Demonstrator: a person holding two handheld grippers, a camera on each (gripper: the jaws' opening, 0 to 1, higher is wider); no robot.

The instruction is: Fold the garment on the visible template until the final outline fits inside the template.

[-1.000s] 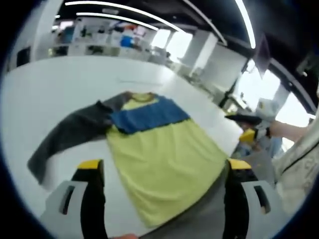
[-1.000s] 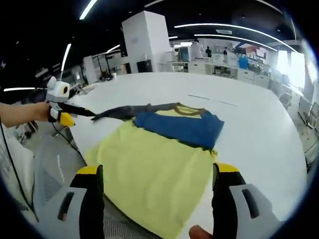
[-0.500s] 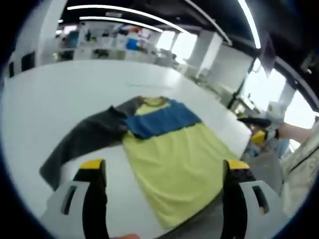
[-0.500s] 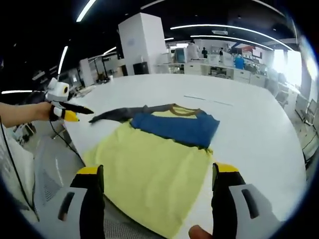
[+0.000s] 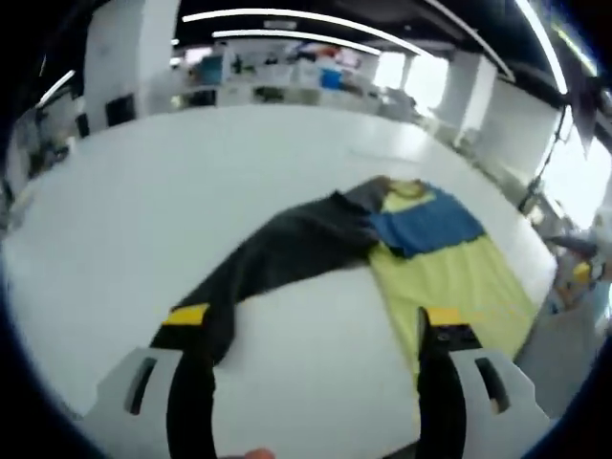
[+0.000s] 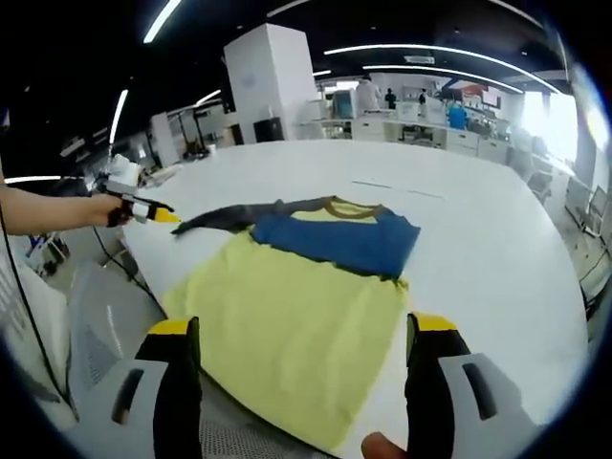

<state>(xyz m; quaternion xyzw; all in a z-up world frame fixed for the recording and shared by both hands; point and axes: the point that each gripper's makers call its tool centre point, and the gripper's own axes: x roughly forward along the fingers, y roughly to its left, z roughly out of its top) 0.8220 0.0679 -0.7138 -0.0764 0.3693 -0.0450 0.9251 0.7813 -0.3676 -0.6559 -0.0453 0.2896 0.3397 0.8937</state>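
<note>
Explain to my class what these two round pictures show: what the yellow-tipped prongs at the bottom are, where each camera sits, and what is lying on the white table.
No robot arm is here: a person holds a hand tool with two jaws in each hand, and a fisheye camera rides on each tool, looking forward along its jaws.

In the left gripper view, the left gripper shows as two black, yellow-tipped jaws standing apart, holding nothing. In the right gripper view, the right gripper stands open the same way, also holding nothing; the person's other hand with the left tool appears at that picture's left side.

On the large white table lies a long-sleeved shirt with a yellow body. One blue sleeve is folded across the chest, and a dark grey sleeve stretches out flat to the side. Behind is a bright, open workroom.
</note>
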